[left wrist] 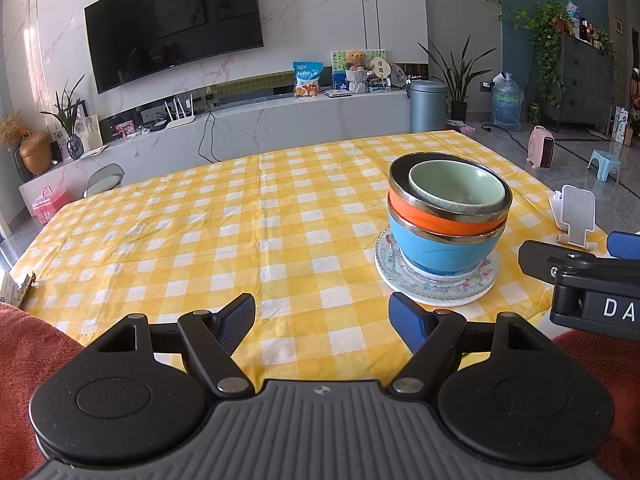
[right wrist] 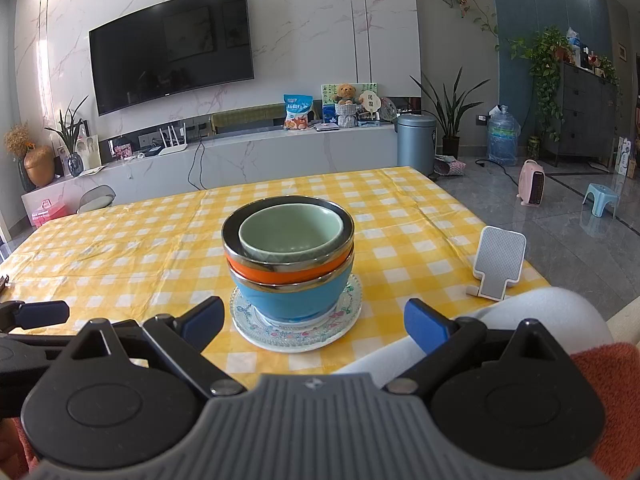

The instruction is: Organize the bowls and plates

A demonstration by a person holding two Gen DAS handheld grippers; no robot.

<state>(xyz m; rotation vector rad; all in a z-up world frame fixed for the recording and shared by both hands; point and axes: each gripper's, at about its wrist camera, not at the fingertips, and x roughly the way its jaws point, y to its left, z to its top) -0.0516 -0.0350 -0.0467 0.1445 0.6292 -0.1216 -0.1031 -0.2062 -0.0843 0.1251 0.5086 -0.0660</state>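
A stack stands on the yellow checked tablecloth point(left wrist: 200, 240): a patterned glass plate point(left wrist: 438, 294) at the bottom, then a blue bowl point(left wrist: 440, 250), an orange bowl point(left wrist: 432, 216) and a small green bowl point(left wrist: 456, 186) nested on top. The stack also shows in the right wrist view, with plate point(right wrist: 296, 330), blue bowl point(right wrist: 292, 300), orange bowl point(right wrist: 280, 272) and green bowl point(right wrist: 292, 232). My left gripper point(left wrist: 322, 320) is open and empty, to the left of the stack and nearer than it. My right gripper point(right wrist: 314, 322) is open and empty, just in front of the plate.
A white phone stand point(right wrist: 498, 264) sits on the table near its right edge, to the right of the stack. The right gripper's body point(left wrist: 592, 280) shows at the right of the left wrist view. A TV wall and a low cabinet lie beyond the table.
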